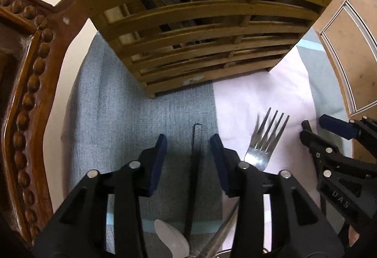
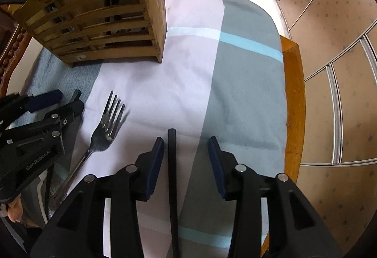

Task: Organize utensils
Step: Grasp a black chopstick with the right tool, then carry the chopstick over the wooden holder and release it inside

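black chopstick lies between the open jaws, untouched.

Cloth-covered table with utensils laid out by a slatted holder

A wooden table, its bare edge showing beyond the right tongs' right finger, is covered by a cloth in grey, pale pink and light-blue stripes. Ahead of the left tongs and touching the cloth stands a slatted wooden utensil holder. A metal fork lies flat on the pink panel between the two tongs, tines pointing away from them. A black chopstick lies between the left tongs' fingers, another black chopstick between the right tongs' fingers. A white spoon rests beneath the left tongs.
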`<state>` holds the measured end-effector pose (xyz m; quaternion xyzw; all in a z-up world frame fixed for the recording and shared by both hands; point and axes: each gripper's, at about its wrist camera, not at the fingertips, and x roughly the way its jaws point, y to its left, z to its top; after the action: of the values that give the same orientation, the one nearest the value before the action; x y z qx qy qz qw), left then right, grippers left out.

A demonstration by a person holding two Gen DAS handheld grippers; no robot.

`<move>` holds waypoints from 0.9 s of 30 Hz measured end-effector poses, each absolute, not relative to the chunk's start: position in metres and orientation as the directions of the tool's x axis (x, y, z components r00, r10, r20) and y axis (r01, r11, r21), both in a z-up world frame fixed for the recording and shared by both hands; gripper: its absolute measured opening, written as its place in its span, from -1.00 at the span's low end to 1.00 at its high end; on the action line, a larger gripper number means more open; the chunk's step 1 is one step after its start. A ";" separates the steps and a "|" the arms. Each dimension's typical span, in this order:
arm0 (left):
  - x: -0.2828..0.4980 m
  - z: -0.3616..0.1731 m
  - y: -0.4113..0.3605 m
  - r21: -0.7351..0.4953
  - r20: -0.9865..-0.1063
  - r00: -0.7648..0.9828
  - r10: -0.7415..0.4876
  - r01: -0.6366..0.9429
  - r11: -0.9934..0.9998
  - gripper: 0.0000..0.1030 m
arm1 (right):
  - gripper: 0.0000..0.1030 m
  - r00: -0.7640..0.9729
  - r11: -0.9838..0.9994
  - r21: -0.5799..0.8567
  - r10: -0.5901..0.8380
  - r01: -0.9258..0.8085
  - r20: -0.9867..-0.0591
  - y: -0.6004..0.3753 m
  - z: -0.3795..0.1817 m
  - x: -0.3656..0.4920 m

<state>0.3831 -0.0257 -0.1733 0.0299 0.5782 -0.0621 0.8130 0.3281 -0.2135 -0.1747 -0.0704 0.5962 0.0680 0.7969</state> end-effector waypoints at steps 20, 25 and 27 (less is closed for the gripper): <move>0.326 -0.062 -0.003 -0.105 -0.803 0.580 -0.139 0.092 0.990 -0.87 | -0.86 0.487 0.984 0.045 0.126 -0.174 -0.864 -0.232 -0.085 0.286; 0.294 -0.019 0.006 -0.123 -0.725 0.671 -0.155 0.095 0.988 -0.87 | -0.86 0.591 0.983 0.064 0.155 -0.172 -0.792 -0.233 -0.031 0.263; 0.278 -0.003 0.007 -0.109 -0.688 0.712 -0.141 0.092 0.990 -0.87 | -0.86 0.628 0.982 0.067 0.163 -0.174 -0.760 -0.239 -0.015 0.257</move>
<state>0.2783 0.0073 -0.0027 -0.0333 0.3745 -0.0630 0.9245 0.2571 -0.2391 -0.0148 -0.0063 0.4207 0.0935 0.9023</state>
